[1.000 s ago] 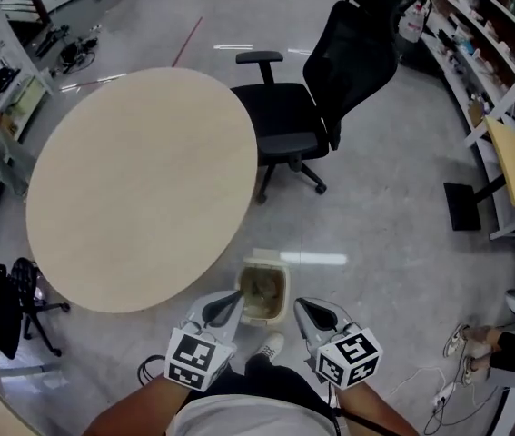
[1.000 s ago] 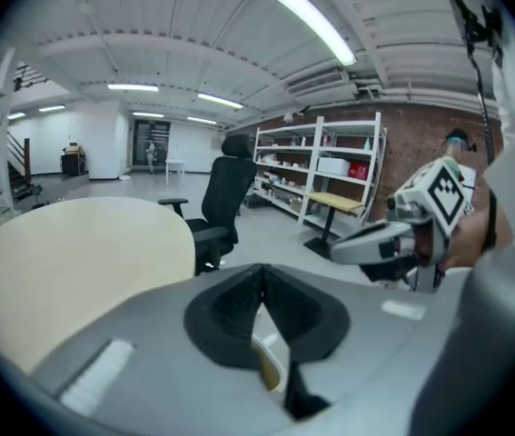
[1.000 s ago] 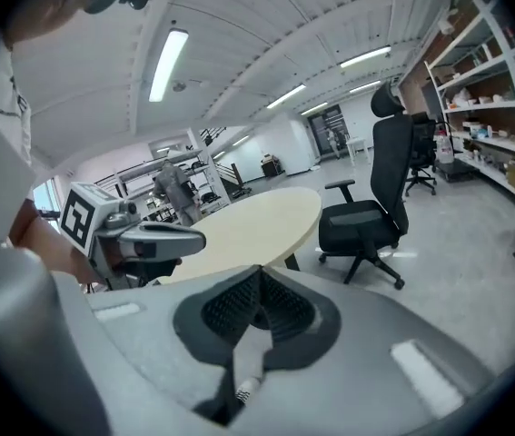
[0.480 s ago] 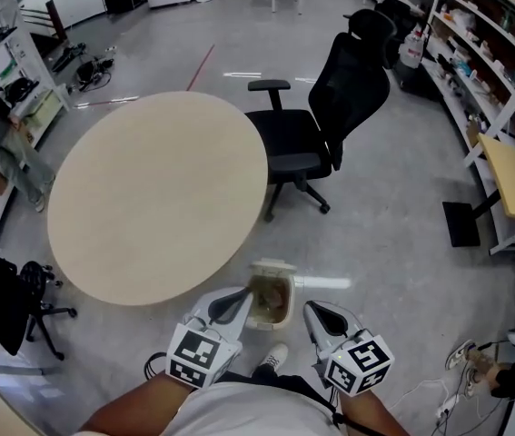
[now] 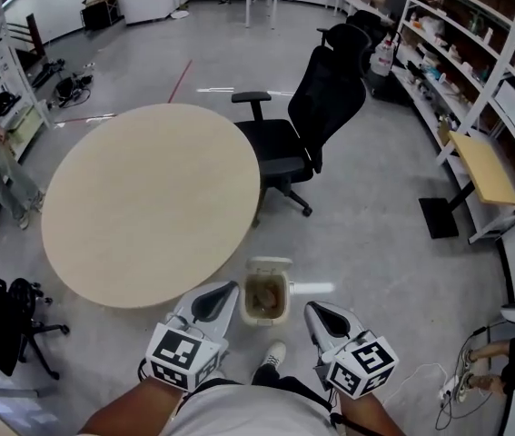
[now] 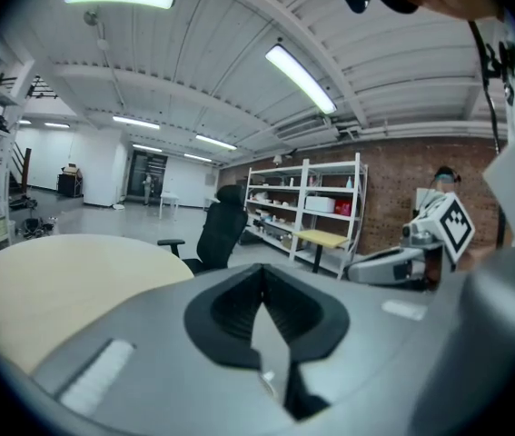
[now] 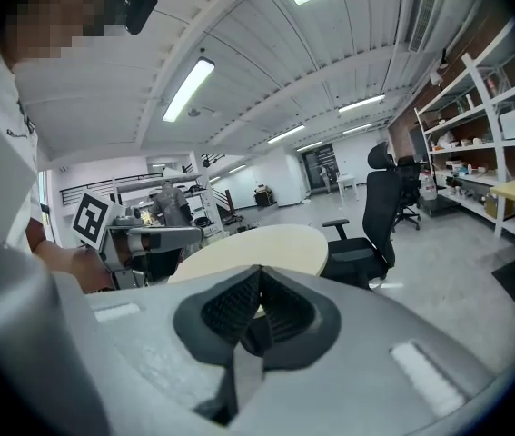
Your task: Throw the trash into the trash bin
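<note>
- My left gripper (image 5: 228, 289) had its jaws closed, with nothing between them.
- My right gripper (image 5: 312, 308) was closed and empty too.
- The trash bin (image 5: 247, 305) stood on the floor between both grippers, near the round table (image 5: 148, 198).
- Brownish trash (image 5: 264, 298) seemed to lie inside it.

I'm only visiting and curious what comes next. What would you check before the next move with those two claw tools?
1. Left gripper free: ok, jaws together, nothing between them.
2. Right gripper free: ok, jaws together, empty.
3. Trash bin ready: ok, upright and open on the floor, ahead of and between both grippers.
4. Trash inside it: ok, brownish contents show.
5. Table cleared: ok, nothing shows on its top.
6. Stray trash by the feet: cannot tell, the person's body hides that spot.
</note>
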A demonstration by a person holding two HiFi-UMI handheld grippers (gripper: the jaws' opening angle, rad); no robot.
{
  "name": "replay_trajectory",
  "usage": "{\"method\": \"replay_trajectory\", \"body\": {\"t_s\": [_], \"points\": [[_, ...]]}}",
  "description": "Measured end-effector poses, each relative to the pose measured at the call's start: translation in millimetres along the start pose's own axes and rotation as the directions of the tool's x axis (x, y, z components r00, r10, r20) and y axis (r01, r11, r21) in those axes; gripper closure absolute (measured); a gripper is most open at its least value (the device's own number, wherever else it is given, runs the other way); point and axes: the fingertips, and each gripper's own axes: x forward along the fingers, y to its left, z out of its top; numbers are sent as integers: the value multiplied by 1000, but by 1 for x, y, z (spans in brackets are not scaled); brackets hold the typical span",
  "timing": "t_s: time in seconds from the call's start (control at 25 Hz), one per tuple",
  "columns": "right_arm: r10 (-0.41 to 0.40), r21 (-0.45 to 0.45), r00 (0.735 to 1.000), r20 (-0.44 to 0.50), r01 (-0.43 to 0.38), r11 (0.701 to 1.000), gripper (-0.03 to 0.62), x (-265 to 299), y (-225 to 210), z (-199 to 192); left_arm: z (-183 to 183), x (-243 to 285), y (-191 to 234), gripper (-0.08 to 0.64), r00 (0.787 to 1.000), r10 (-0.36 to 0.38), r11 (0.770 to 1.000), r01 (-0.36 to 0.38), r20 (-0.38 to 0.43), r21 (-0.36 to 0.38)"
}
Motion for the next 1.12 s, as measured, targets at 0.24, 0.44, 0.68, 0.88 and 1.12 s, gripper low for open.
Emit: {"method": "replay_trajectory", "body": {"t_s": [0.24,0.44,0.68,0.88,1.12], "points": [[-52,9,998,27,52,999,589,-12,39,-6,3,-45,14,552,999,-19,1000,19,33,0],[-91,3,994,57,91,996,589,-19,67,-5,2,-71,12,552,997,-54,999,54,51,1],[-133,-27,988,74,136,990,591,-35,79,-4,2,-77,-4,552,992,-109,994,107,71,23],[-154,-39,985,78,157,987,591,-45,72,-5,4,-80,-5,552,992,-94,995,91,89,30],[-127,-40,990,66,130,991,591,-52,51,-2,3,-75,-6,552,996,-18,1000,18,91,5]]}}
